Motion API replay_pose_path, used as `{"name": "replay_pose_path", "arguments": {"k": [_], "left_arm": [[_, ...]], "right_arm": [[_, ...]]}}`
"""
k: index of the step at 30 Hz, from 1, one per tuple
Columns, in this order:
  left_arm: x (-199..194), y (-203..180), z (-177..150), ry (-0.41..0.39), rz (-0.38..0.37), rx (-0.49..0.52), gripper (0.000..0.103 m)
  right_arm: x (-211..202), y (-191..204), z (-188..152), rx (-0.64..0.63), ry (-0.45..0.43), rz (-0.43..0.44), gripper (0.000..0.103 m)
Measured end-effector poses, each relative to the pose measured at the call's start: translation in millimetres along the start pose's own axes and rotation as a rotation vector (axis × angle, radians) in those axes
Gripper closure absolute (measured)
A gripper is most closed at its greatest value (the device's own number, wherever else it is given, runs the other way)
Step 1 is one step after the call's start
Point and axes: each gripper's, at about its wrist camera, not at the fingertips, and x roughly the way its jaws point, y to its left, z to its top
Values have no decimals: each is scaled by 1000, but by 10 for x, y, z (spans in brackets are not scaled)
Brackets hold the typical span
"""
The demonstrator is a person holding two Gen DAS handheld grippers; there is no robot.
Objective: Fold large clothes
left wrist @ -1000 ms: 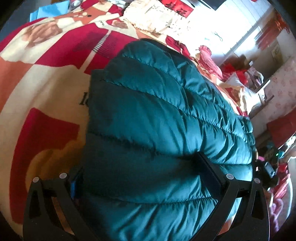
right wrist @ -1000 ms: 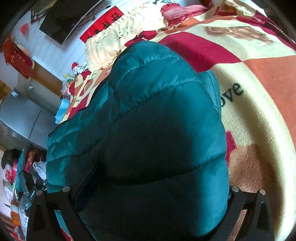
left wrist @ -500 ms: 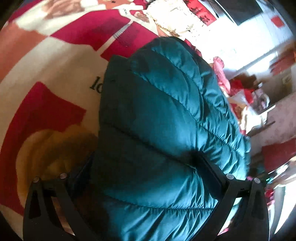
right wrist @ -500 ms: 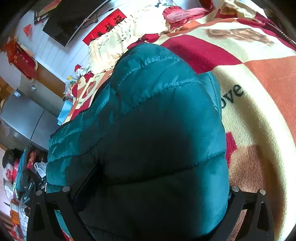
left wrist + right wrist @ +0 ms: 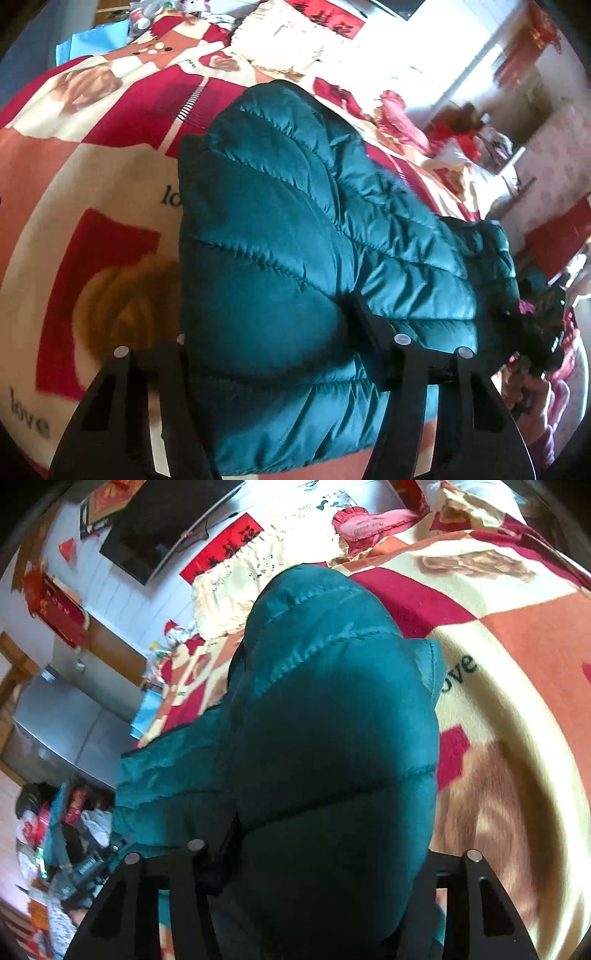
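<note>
Jacket [image 5: 295, 236], teal and quilted, lies puffed up in a rough bundle on a bed, over a red, cream and orange blanket [image 5: 74, 221] printed with the word "love". At the left, the left gripper [image 5: 266, 350] has just been closing; its fingers [image 5: 369, 325] now press into the near edge of the jacket, pinching a thick wad of padding between them. The grip sits low on the hem, probably so the near half can be lifted and turned over the far half. Further right in that view, the jacket slopes off toward the bed's edge, where a hand [image 5: 535, 402] holds the other tool. In the right wrist view, the right gripper [image 5: 321, 864] has also just been closing, and its fingers [image 5: 225, 849] squeeze the same near edge, with the jacket bulging up between them. Two holds spaced along one edge should keep the bulky cloth level as it folds. Beyond the bed, a television [image 5: 162, 520] hangs on the wall.
</note>
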Motion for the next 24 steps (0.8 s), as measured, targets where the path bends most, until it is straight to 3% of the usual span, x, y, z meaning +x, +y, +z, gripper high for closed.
{"name": "replay_pose_path", "arguments": {"k": [6,10,12,15,17,24], "left_arm": [[-581,-2,-435,35,-82,13,47],[-849,113,-758,71,-91,-17,47],[-855,259,-865,85,-61,-78,46],[-752,418,-934,95,-47,-175,42],[-758,414,-932,82,-31,-190,41],[-1024,237,-896,57,81,-154,39]], "right_arm": [[-356,245,-348,-46,53,32,52],[-566,317,-656,-46,102,41,52],[-610,220,-799,11,107,23,51],[-406,1,-873,50,122,-105,36],[-315,-153,-904,134,114,-90,27],[-669,85,-943,87,54,-153,27]]}}
